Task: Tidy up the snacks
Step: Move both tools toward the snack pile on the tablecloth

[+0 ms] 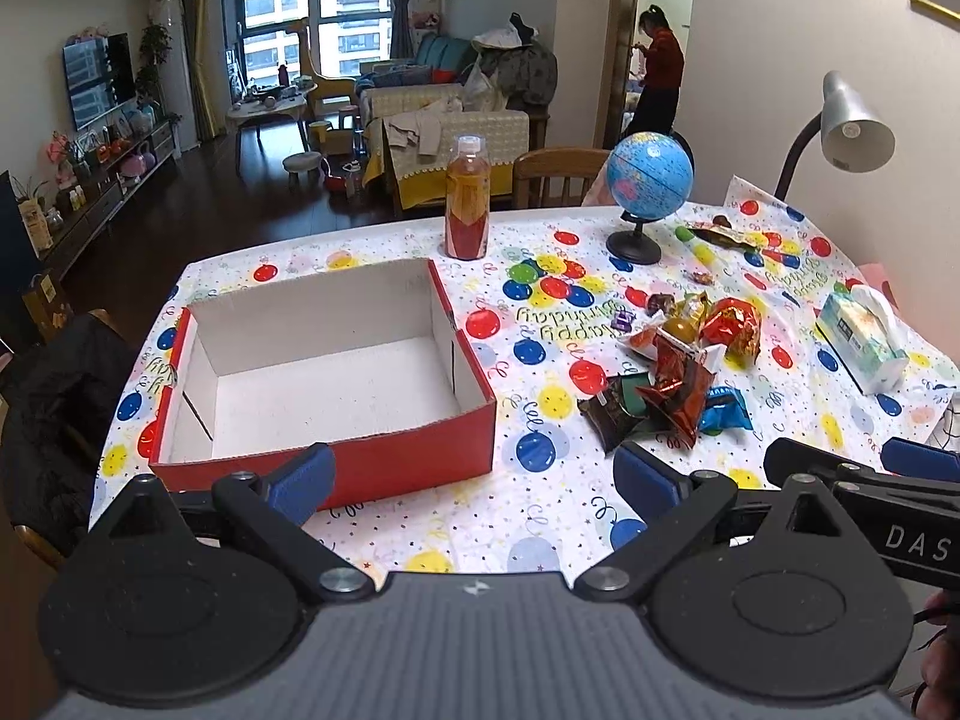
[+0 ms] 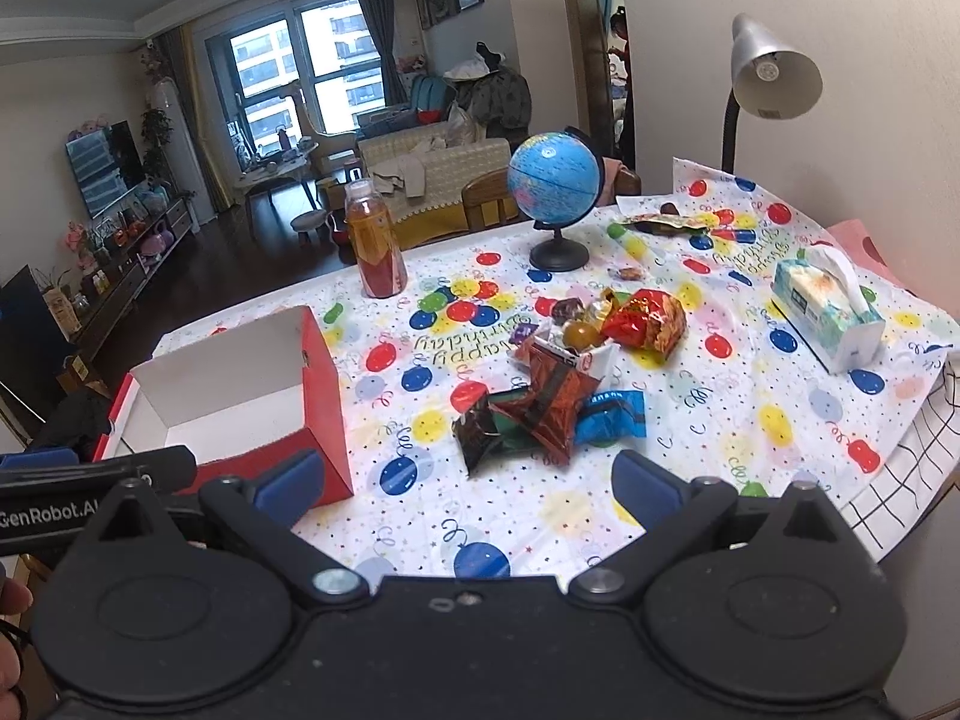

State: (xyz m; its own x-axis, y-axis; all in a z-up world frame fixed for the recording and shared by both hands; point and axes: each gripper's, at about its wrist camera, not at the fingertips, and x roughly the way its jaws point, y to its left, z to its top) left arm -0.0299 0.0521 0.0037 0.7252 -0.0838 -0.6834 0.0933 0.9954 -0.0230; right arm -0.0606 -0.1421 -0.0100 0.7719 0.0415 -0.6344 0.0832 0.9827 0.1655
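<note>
- The left gripper is hovering over the near edge of the table, its jaws standing wide apart with nothing between them.
- The right gripper is hanging over the same near edge, jaws likewise spread wide and holding nothing.
- The snack pile is lying on the balloon-print tablecloth, right of the red cardboard box and well apart from it; the box is sitting open and showing only its white inside.
- The left wrist view is showing the whole box, its long sides running left to right across the picture; the right wrist view is catching only its right part.
- The right wrist view is showing the pile straight ahead of the right gripper; a dark packet, a red-brown foil packet and a blue packet are lying nearest, with the blue one's long axis running left to right.
- An orange-red bag is lying at the pile's far side.
- A juice bottle is standing upright beyond the box, a globe further right, a tissue pack near the right edge.
- A few loose wrappers are lying beyond the globe, near the lamp.
- The left wrist view is showing a person standing in a far doorway; in the right wrist view this figure is mostly hidden.
- Each view is catching the other gripper's arm at its side edge.
</note>
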